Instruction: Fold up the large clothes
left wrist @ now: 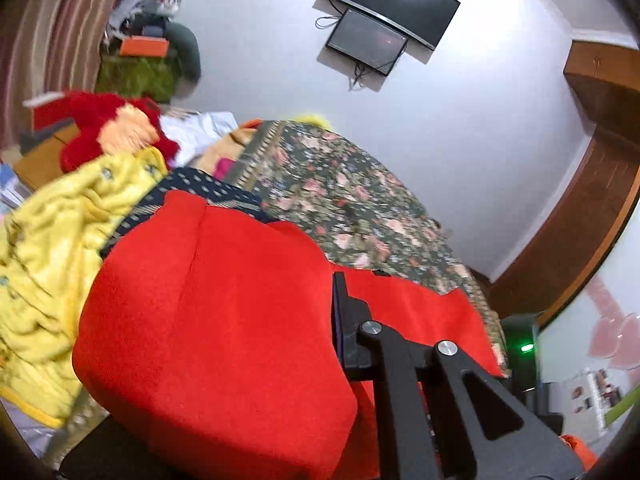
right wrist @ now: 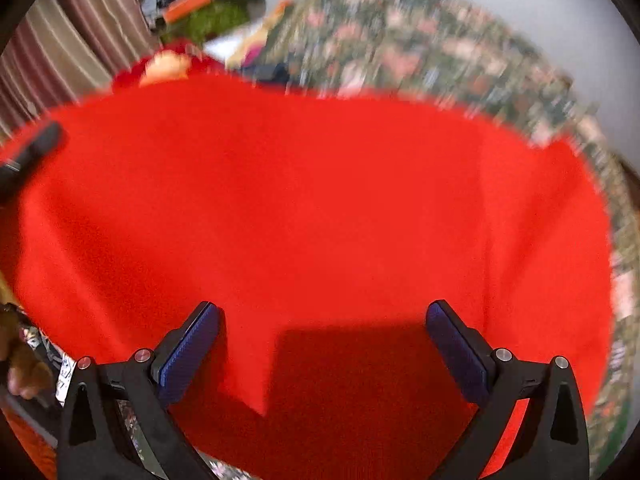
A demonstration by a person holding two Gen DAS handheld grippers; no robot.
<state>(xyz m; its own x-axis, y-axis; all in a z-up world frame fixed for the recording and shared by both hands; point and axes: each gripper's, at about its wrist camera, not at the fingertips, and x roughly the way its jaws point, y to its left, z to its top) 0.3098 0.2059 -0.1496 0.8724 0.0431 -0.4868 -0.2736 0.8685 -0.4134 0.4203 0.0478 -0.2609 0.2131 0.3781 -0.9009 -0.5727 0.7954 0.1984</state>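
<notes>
A large red fleece cloth lies spread over the bed. In the left wrist view a raised fold of the red cloth bulges up in front of the camera. My left gripper is shut on its edge. One black finger shows; the other is hidden under the fabric. In the right wrist view my right gripper hangs open just above the flat cloth, blue pads wide apart with nothing between them. The left gripper shows as a dark blurred shape at the cloth's far left edge.
A floral bedspread covers the bed beyond the cloth. A yellow blanket, a navy dotted cloth and a red plush toy are piled at the left. Two screens hang on the wall; a wooden door frame stands at the right.
</notes>
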